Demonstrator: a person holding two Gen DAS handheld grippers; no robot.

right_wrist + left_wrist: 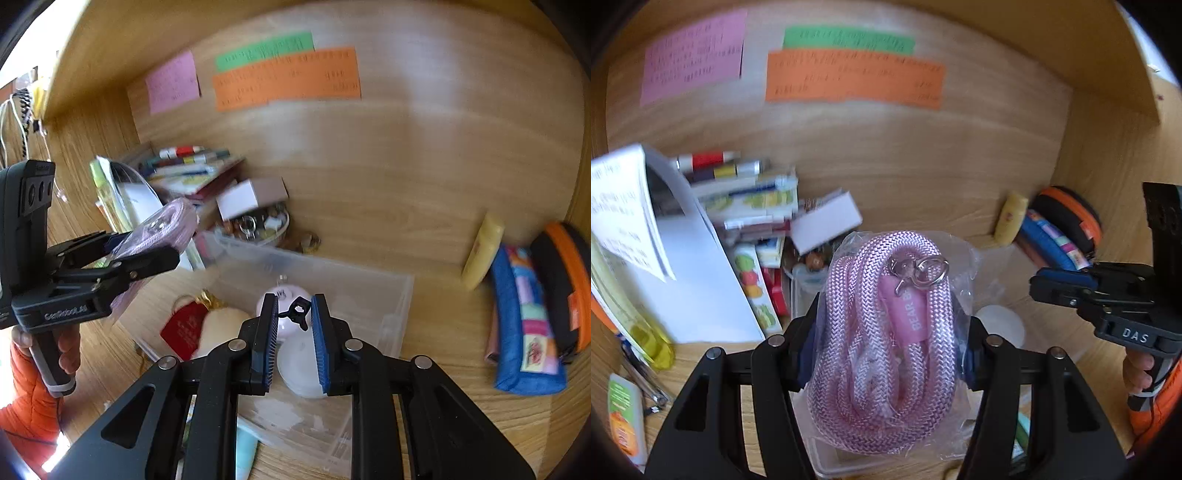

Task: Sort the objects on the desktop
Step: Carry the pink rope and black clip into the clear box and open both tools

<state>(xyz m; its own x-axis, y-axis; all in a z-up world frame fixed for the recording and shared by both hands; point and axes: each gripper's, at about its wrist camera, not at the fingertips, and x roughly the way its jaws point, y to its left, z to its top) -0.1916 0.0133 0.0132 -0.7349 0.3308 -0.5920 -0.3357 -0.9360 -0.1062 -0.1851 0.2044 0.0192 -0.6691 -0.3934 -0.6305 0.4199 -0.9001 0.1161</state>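
The left tongs (886,354) are pinching a pink rope (882,343) that is coiled and sealed in a clear plastic bag. The pads press on both sides of the bundle, low on the coil, and the upper loops with the metal clasp (918,273) stand free above them. The bundle is held up in the air, over the clear plastic bin (332,280) that sits on the counter (424,229).

The right tongs (293,332) look pressed nearly together, with only a narrow gap. A small black clip (297,314) shows in this gap near the tips, but I cannot tell if the pads really hold it. Below them, inside the bin, lie a white round item (299,369) and a red tag (183,332).

I think the rope is light and soft. It will give under pressure, and the bag film is slippery, so the coil could slide inside the bag or sag to one side. The grip across the thick middle of the coil seems the safest place; taking only a loose corner of the plastic would probably let it swing or tear. It is not fragile, so it can be set down without special care.

At the right, pouches (524,317) lean against the wooden wall.
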